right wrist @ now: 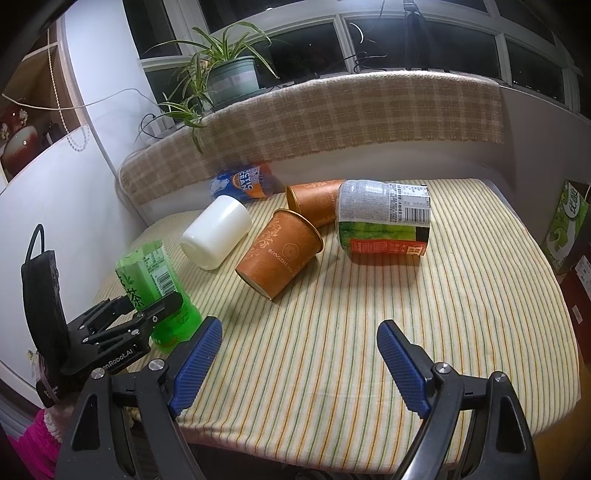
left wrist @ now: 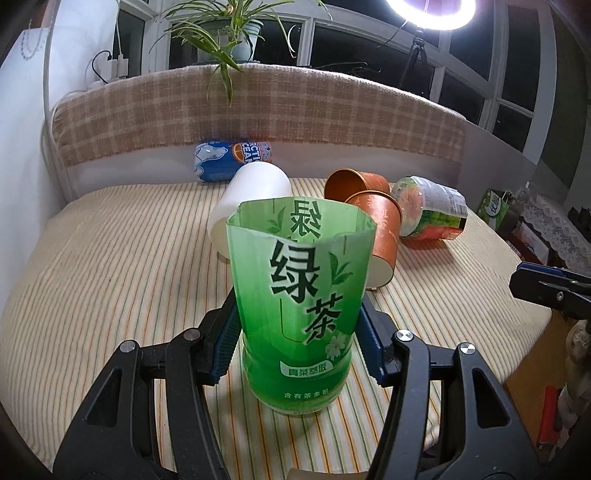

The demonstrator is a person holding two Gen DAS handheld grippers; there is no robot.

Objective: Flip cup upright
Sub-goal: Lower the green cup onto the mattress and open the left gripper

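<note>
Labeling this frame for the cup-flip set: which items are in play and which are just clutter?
In play:
- green cup, upright, clamped in left gripper
- white cup, two orange cups, watermelon-label cup, blue cup: all on their sides
- right gripper, open, empty

Clutter:
- potted plant
- ring light

Potted plant (right wrist: 229, 77) on sill; ring light (left wrist: 430, 9); plaid blanket (left wrist: 258, 107).
</note>
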